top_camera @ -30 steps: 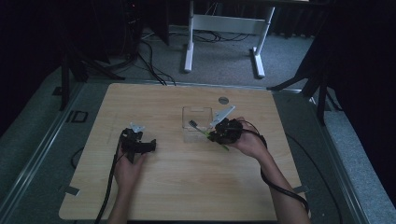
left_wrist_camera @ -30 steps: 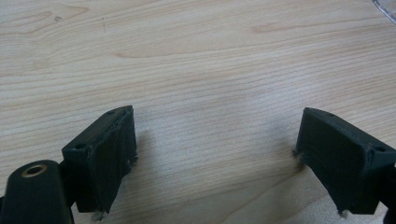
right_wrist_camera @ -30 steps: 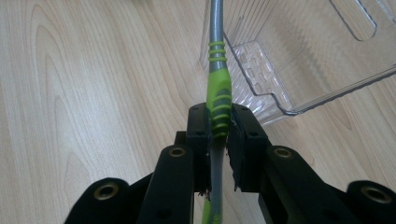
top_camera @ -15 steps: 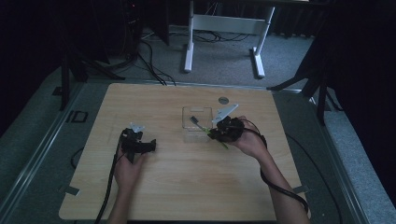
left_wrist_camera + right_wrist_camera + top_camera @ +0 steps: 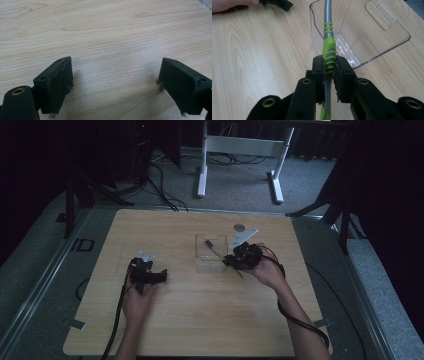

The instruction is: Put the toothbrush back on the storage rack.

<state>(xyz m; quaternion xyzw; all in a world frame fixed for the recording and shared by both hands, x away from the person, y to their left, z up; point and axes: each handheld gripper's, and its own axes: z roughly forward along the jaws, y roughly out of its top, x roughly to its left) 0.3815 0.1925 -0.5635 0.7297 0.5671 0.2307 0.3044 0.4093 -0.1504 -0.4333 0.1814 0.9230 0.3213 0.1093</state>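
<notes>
Dim room, dark at the edges. Light wooden table (image 5: 190,320) on grey carpet (image 5: 240,185). Beyond the table, a white desk frame (image 5: 240,145); left of that frame, black cables (image 5: 160,180) across the carpet.

A light wooden table (image 5: 200,320) with rounded corners carries little. Just past its centre, toward one o'clock, stands a clear plastic bin (image 5: 210,254), open side up, resting directly on the wood. Near the far edge at one o'clock lies a small round grey disc (image 5: 239,226). The left gripper (image 5: 161,276) sits at nine o'clock.
</notes>
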